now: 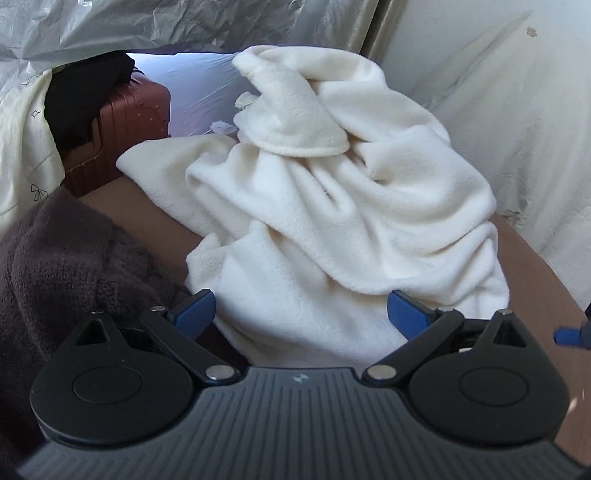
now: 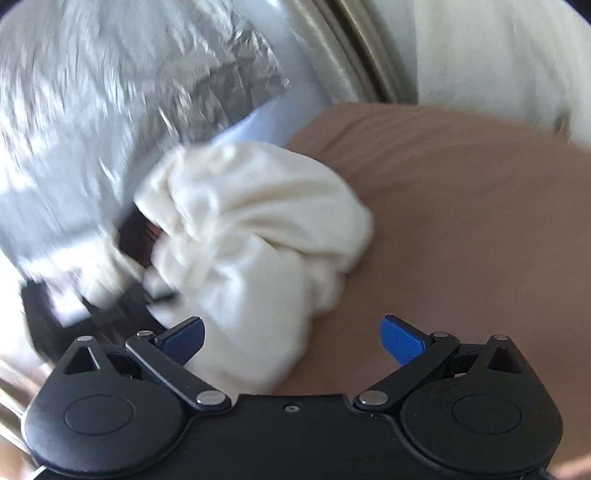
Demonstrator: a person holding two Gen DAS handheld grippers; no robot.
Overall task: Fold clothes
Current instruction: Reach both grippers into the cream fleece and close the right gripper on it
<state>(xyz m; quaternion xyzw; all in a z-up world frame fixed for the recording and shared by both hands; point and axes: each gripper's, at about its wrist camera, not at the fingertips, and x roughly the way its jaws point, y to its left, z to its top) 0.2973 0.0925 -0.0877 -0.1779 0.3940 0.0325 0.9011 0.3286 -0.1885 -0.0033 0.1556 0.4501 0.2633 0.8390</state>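
Observation:
A crumpled cream fleece garment (image 1: pixel 325 206) lies in a heap on the brown bed sheet (image 1: pixel 535 280). My left gripper (image 1: pixel 301 314) is open, its blue pads on either side of the garment's near edge, holding nothing. In the right wrist view the same cream garment (image 2: pixel 251 236) lies left of centre on the brown sheet (image 2: pixel 461 221). My right gripper (image 2: pixel 293 339) is open and empty, with the garment's near edge between its fingers. A blue tip of the right gripper shows at the left view's right edge (image 1: pixel 570 336).
A dark brown knitted garment (image 1: pixel 66 266) lies at the left. A brown suitcase (image 1: pixel 125 125) with dark cloth on it stands behind. Crinkled silver plastic (image 1: pixel 147 26) hangs above. A white wall (image 1: pixel 517 110) is at the right. The right wrist view is motion-blurred.

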